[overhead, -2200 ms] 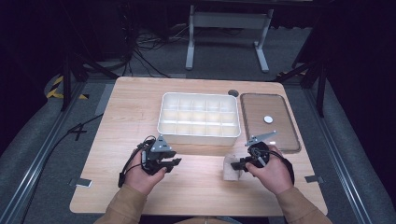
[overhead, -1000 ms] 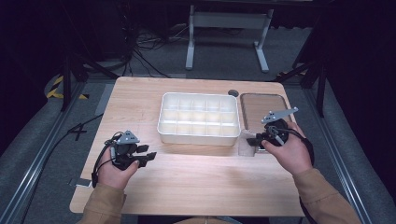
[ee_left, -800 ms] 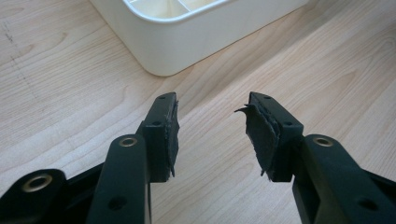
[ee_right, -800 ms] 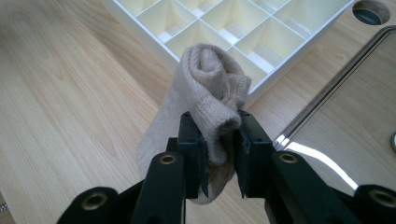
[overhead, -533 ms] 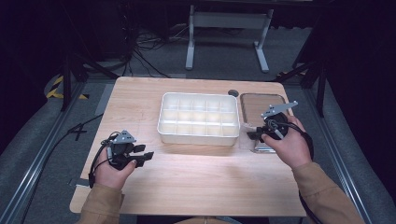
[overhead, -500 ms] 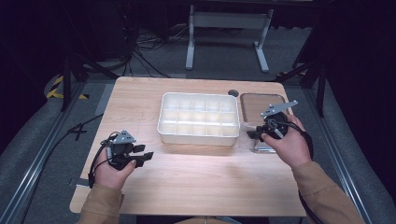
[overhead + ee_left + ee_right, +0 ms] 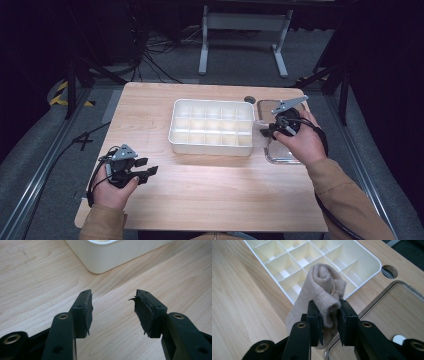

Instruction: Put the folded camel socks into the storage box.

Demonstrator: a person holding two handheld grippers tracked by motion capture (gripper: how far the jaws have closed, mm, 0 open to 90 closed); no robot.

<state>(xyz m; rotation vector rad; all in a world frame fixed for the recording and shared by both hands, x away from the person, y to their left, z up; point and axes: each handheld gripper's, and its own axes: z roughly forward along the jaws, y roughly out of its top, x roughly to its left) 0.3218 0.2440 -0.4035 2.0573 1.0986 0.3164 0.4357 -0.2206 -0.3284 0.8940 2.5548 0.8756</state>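
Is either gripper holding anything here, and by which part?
The right gripper pinches a rolled beige sock at its folded lower edge. The left gripper is open, nothing between its fingers.

The pale wooden bench (image 7: 210, 190) stands on a grey carpeted floor (image 7: 30, 165) in a dark room. Beyond it a grey metal stand (image 7: 240, 30) rests beside tangled black cables (image 7: 150, 55), and yellow-black tape (image 7: 62, 95) marks the floor at left.

You have bare table (image 7: 210, 190) in front of the white divided box (image 7: 212, 127); its wall blocks passage toward the clear lid (image 7: 280, 152) beside it
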